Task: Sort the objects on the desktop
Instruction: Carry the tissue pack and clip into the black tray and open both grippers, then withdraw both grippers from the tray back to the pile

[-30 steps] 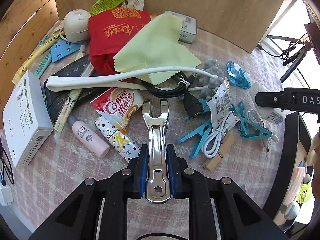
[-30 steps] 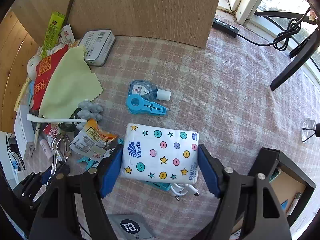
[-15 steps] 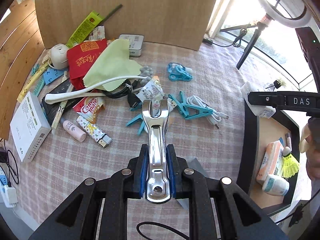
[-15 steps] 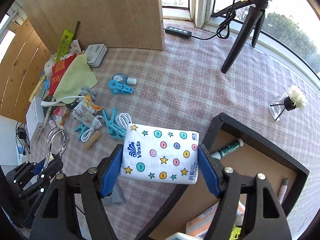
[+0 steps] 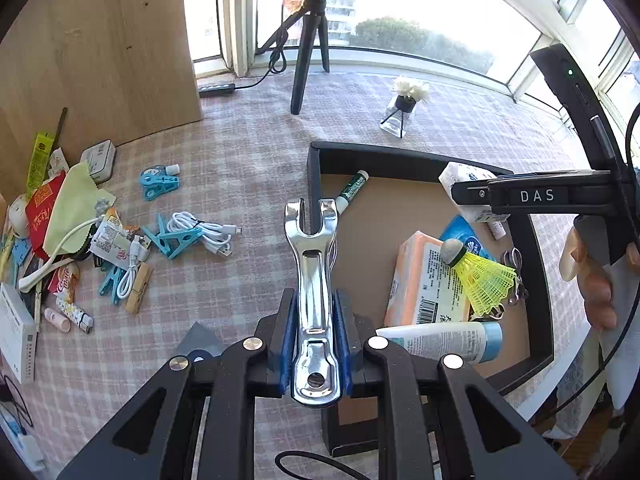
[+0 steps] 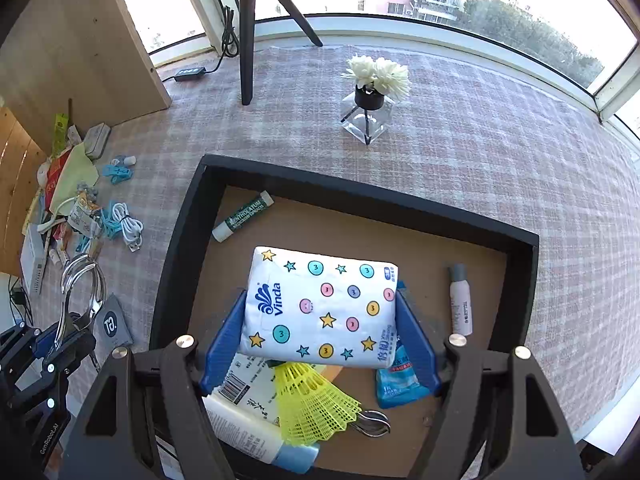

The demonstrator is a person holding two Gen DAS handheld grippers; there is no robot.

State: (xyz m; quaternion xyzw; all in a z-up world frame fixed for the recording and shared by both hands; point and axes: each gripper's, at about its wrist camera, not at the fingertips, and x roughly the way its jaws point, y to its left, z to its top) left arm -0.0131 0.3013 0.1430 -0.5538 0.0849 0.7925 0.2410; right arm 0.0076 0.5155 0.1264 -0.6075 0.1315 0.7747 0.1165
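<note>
Holding a tissue pack (image 6: 320, 306) clamped in our right gripper (image 6: 320, 332) over the black tray (image 6: 180, 216), we also carry a metal clip (image 5: 314, 280) pinched in our left gripper (image 5: 314, 344) at the tray's near edge. A shuttlecock (image 6: 312, 400), lotion tube (image 6: 256, 432) and lip balm (image 6: 242, 216) already lie inside, while cables (image 5: 200, 230), clothespins (image 5: 172, 238) and packets (image 5: 108, 236) remain scattered on the tablecloth (image 5: 248, 168), so we judge the sorting roughly midway.

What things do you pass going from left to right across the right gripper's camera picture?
Coiled white cable → green lip balm stick → white star-patterned Vinda tissue pack held by the right gripper → small grey-capped pink tube.
</note>
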